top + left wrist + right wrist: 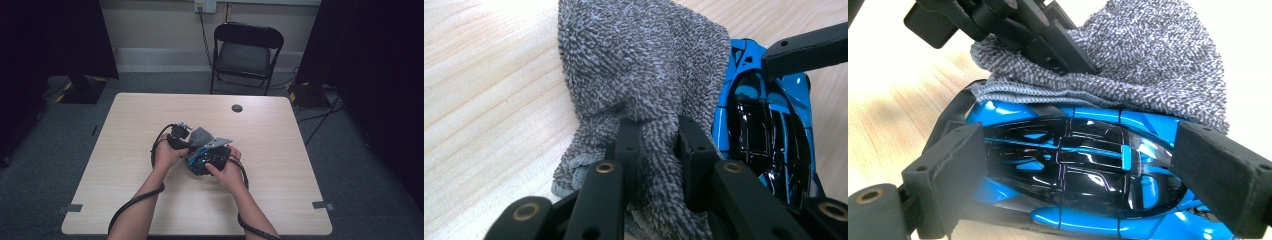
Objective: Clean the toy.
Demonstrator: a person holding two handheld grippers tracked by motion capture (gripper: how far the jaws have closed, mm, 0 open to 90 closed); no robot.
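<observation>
Toy car: a glossy blue and black toy car (1073, 170) sits near the middle of the table, slightly toward the person's side, between the two hands; in the high view it shows as a blue patch (198, 162) under the right gripper.
Cloth: a grey, nubby microfibre cloth (644, 75) lies bunched against the car's side and drapes partly over its upper edge (1153, 65); in the high view it peeks out as a grey fold (200, 136) just beyond the grippers.
Right gripper: the right gripper (1078, 175) has its two padded jaws pressed on opposite ends of the car body, clamping it; in the high view it sits over the car (216, 152), grey plate on top.
Left gripper: the left gripper (656, 150) is clenched on a fold of the cloth, jaws close together with the fabric pinched between them; the cloth billows out past the jaw tips, touching the car.
Hands: the left hand (167, 152) and right hand (227, 170) wrap their grippers, close together, black cables trailing back along both forearms.
Table: light wood-grain table (280, 165) with a dark round grommet (237, 108) near its far edge.
Background: a black folding chair (247, 52) stands beyond the table on grey carpet.
</observation>
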